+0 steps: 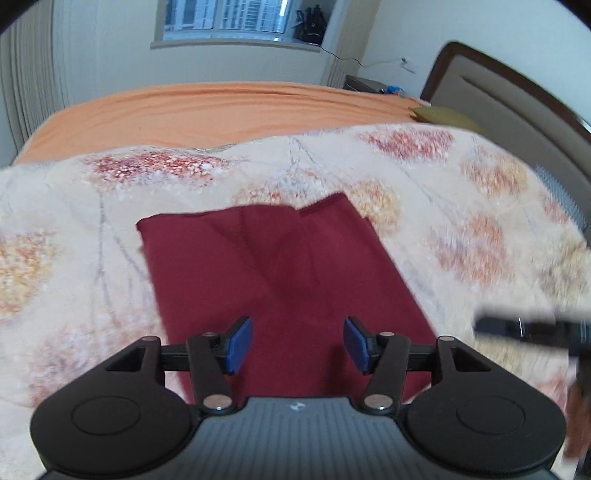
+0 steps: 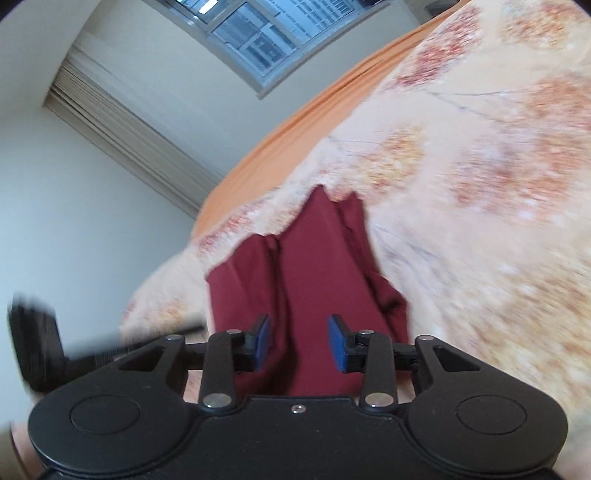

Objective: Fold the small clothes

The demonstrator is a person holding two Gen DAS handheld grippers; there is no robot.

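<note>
A dark red garment lies folded flat on a floral quilt. My left gripper hovers over its near edge, its blue pads standing apart with only the cloth below and nothing pinched. In the right wrist view the same dark red garment shows creases and a rumpled right edge. My right gripper is open above it, its pads a narrow gap apart and not pressing the cloth. The right gripper's blurred body shows at the right of the left wrist view.
An orange sheet covers the far part of the bed. A padded headboard stands at the right, with an olive pillow beside it. A window and a radiator line the far walls. The left gripper's blurred body is at left.
</note>
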